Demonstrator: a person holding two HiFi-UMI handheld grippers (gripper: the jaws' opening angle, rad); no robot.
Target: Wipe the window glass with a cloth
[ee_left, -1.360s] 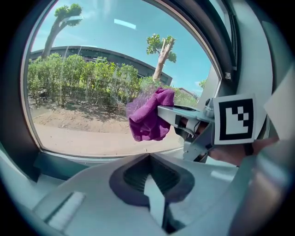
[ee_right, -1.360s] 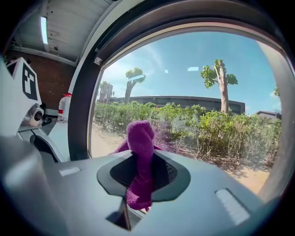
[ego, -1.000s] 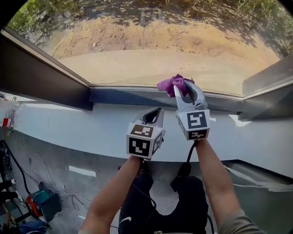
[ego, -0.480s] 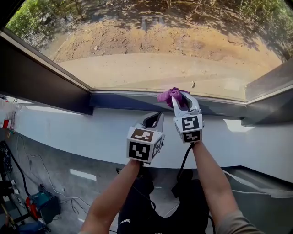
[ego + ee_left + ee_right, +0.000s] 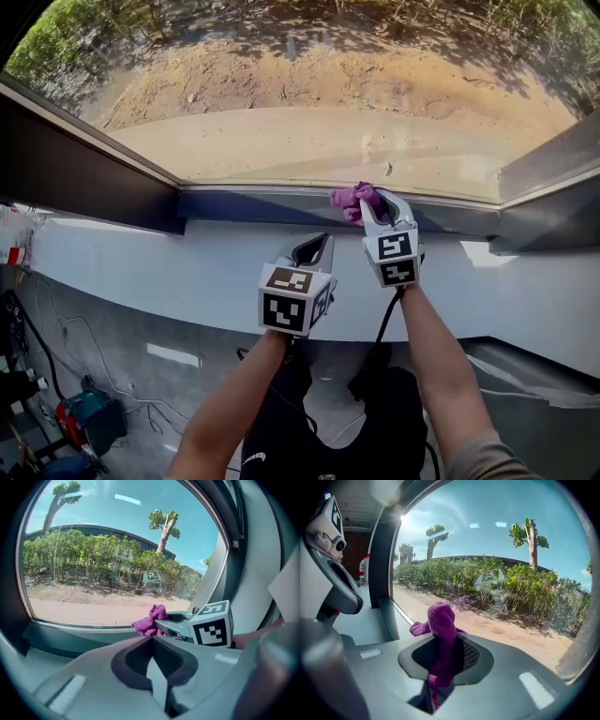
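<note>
Jaws clamped on the cloth (image 5: 349,199), the right gripper (image 5: 373,208) should press it flat to the window glass (image 5: 309,122) at 12 o'clock (left gripper (image 5: 314,246): jaws together, empty).

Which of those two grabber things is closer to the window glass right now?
Right. The right gripper, clamped on the purple cloth, is at the lower edge of the window glass; the left gripper sits back over the white sill, shut and empty.

White sill (image 5: 187,267) (bottle (image 5: 365,578) at far end)
</note>
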